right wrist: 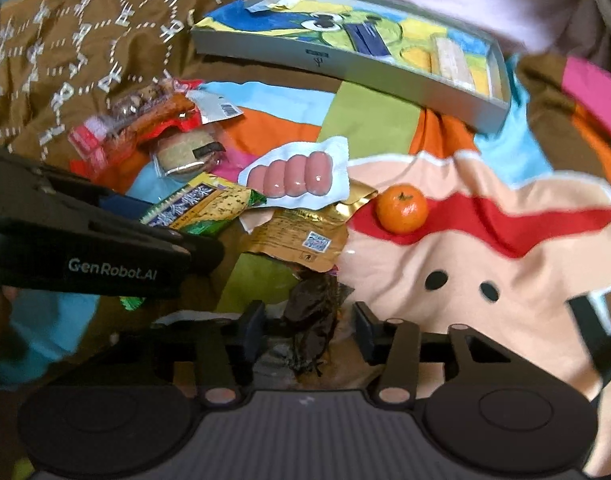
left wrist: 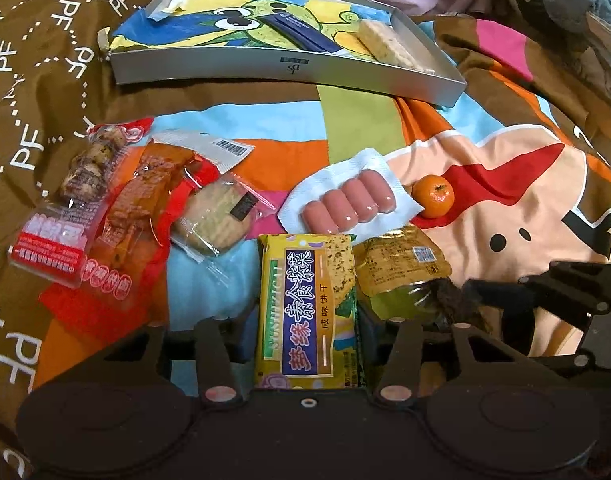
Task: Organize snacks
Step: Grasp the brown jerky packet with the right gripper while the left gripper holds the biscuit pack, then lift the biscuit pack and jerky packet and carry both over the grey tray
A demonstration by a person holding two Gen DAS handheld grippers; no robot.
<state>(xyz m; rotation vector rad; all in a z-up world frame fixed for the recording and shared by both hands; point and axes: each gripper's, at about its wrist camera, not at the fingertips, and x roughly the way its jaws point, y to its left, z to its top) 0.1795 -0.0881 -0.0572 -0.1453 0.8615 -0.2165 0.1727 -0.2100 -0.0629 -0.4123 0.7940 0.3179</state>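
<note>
While the left tongs [left wrist: 307, 344] squeezed the yellow cracker pack [left wrist: 305, 312] on the bed, the right tongs [right wrist: 308, 326] sat apart around a dark snack [right wrist: 311, 320]. The pack looked light and crinkly, its crackers easy to break, so its long sides seemed the best place to hold.

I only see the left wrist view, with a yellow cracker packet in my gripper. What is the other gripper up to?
Observer: The right gripper is open, its fingers either side of a dark snack in a clear wrapper.
Operator: Is it touching that snack?
Observer: No, gaps show on both sides.
Operator: Anything on my gripper's outside?
Observer: The left gripper, holding the cracker packet, has GenRobot.AI printed on its side.
</note>
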